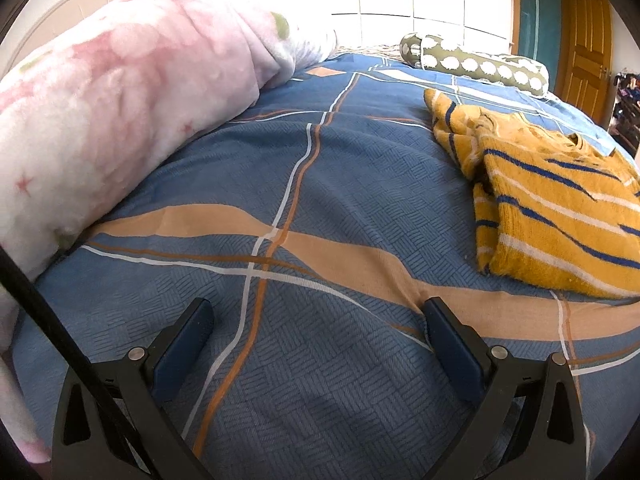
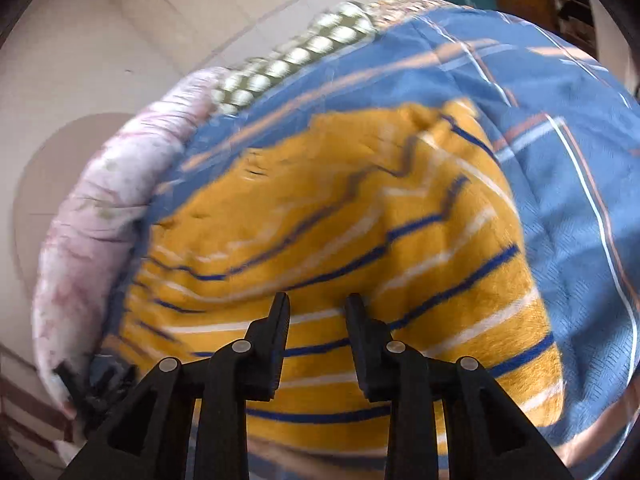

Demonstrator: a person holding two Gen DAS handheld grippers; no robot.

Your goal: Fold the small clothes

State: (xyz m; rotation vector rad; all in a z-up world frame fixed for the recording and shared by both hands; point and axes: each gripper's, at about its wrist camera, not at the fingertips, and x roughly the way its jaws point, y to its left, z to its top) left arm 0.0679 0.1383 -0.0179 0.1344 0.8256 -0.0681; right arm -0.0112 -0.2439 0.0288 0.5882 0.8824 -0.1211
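A yellow knit sweater [image 1: 552, 200] with blue and white stripes lies folded on the blue plaid bedspread [image 1: 320, 184], at the right of the left wrist view. My left gripper [image 1: 318, 316] is open and empty, low over the bedspread, to the left of the sweater and apart from it. In the right wrist view the sweater [image 2: 340, 208] fills the middle. My right gripper [image 2: 317, 300] hangs right over its near part with the jaws partly open and a narrow gap between them; nothing is held. That view is blurred.
A rolled pink and white blanket [image 1: 120, 112] lies along the left of the bed. A green bolster pillow with white dots [image 1: 480, 64] lies at the far end. A wooden door [image 1: 588, 48] stands at the far right. The left gripper [image 2: 96, 392] shows at the lower left.
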